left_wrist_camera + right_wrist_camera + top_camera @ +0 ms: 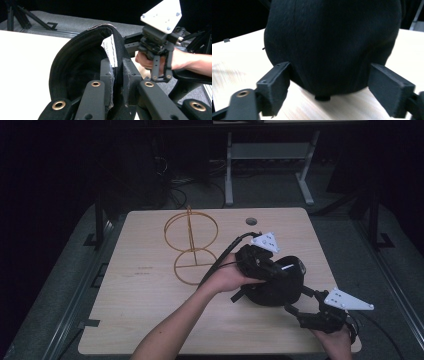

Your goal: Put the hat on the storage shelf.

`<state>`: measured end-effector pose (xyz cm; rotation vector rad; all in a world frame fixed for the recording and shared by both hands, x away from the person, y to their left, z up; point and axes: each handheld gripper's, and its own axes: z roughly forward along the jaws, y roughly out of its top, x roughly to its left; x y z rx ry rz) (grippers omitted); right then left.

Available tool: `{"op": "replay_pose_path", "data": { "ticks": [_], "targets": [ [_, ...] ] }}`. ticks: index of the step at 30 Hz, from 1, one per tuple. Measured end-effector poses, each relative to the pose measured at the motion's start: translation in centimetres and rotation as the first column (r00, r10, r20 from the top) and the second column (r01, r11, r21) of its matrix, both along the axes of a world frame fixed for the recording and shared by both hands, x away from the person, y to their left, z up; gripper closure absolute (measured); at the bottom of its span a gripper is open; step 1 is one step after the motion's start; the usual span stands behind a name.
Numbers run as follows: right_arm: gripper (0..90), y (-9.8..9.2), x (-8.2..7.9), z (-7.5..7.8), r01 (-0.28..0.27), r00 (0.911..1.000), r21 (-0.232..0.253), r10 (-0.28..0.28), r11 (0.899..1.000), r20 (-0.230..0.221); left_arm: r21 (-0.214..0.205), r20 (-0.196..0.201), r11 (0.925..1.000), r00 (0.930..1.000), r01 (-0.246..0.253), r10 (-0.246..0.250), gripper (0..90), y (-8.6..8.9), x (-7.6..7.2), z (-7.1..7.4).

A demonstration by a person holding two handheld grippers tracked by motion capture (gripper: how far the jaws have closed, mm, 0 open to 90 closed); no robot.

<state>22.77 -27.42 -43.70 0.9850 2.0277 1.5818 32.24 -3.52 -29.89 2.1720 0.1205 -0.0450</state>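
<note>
A black cap [277,287] lies on the wooden table [150,315], right of centre. My left gripper [280,270] is shut on the cap's rim. In the left gripper view its jaws [117,70] pinch the inner band of the cap [75,65] beside a white label [110,50]. My right gripper [298,301] stands open at the cap's near right side. In the right gripper view its two pads [277,82] flank the cap's rounded crown [332,37] without closing on it. The right gripper [160,75] also appears in the left gripper view, beyond the cap.
A gold wire stand [192,245] made of rings on a post stands at the table's back centre-left. A round cable hole [251,221] sits near the far edge. A white desk frame [270,150] is on the floor behind the table.
</note>
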Motion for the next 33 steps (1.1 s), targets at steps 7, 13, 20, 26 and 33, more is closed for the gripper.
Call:
{"op": "replay_pose_path", "data": {
  "ticks": [7,13,20,26,33],
  "targets": [
    [38.8,0.0,-0.3,0.1,-0.004,0.9991,-0.003,0.004,1.0,0.042,0.004,0.028,0.9983,0.9979,0.059,-0.059,80.7,-1.0,-1.2,1.0],
    [65.8,-0.4,-0.6,0.2,-0.022,0.9979,0.016,0.021,1.0,0.061,0.005,0.045,0.9969,0.9959,0.078,-0.078,80.8,-1.3,-1.7,1.5],
    [83.9,-0.5,-0.9,0.7,-0.055,0.9968,0.019,0.054,0.998,0.059,0.017,0.057,0.9993,0.9978,0.034,-0.034,80.2,-0.4,-1.2,1.5],
    [86.3,-0.7,-1.2,1.3,-0.073,0.9963,0.016,0.072,0.997,0.046,0.019,0.059,0.9998,0.9983,0.005,-0.007,78.2,0.6,-1.0,1.0],
    [87.0,-0.7,-1.5,2.0,-0.089,0.995,0.013,0.088,0.996,0.046,0.023,0.063,0.9995,0.9978,-0.021,0.02,72.0,1.9,-1.2,0.7]
  ]
}}
